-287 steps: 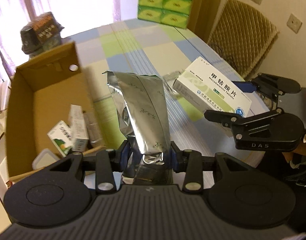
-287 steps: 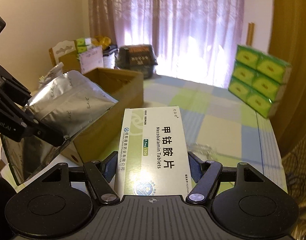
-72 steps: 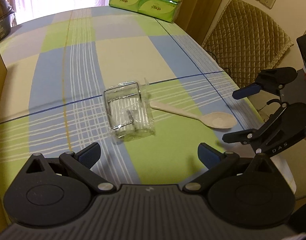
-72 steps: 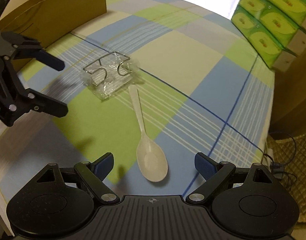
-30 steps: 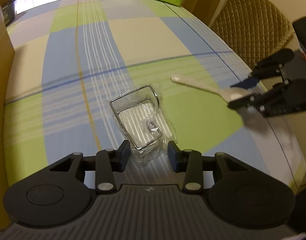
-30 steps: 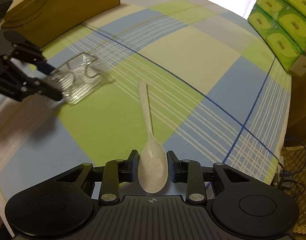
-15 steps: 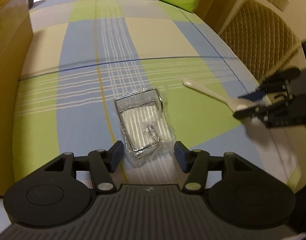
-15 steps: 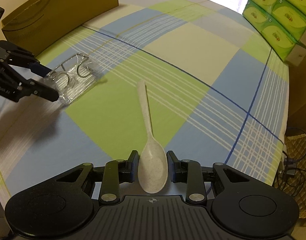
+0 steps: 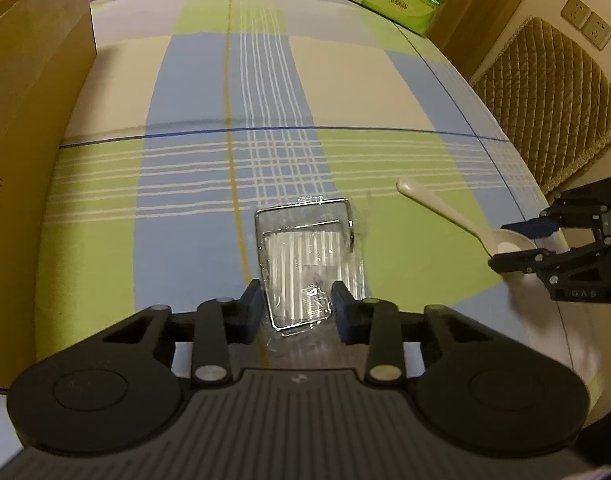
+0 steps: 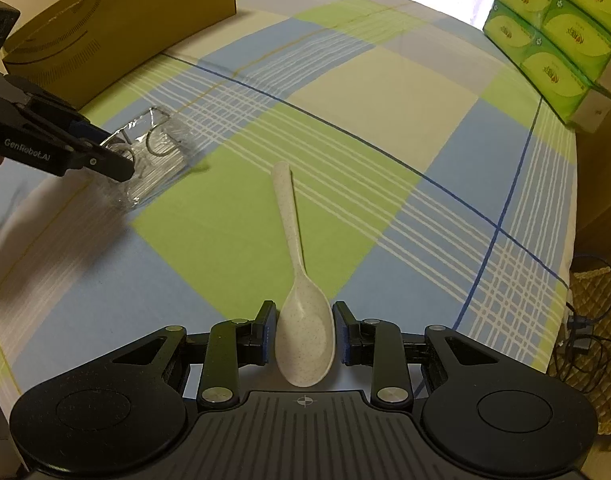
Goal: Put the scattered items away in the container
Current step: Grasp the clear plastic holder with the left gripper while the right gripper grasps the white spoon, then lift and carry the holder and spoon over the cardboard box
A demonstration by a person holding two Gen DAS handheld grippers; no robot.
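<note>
Gripping: both tools loaded, box not yet reached.
Left gripper (image 9: 298,309): pinching wire rack packet (image 9: 310,265), long axis 12 o'clock.
Right gripper (image 10: 304,335): pinching spoon (image 10: 301,300) bowl, handle 12 o'clock.
Cardboard box (image 9: 33,92): 10 o'clock, nearer left gripper.

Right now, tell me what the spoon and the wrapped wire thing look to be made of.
Spoon: likely plastic or melamine, matte cream with fine dark speckles, no shine.
Wrapped item: a bent wire frame, apparently metal by its bright silver glint, in a clear crinkled plastic bag that catches light. The white ribbed piece inside looks plastic, though I cannot be sure.
</note>
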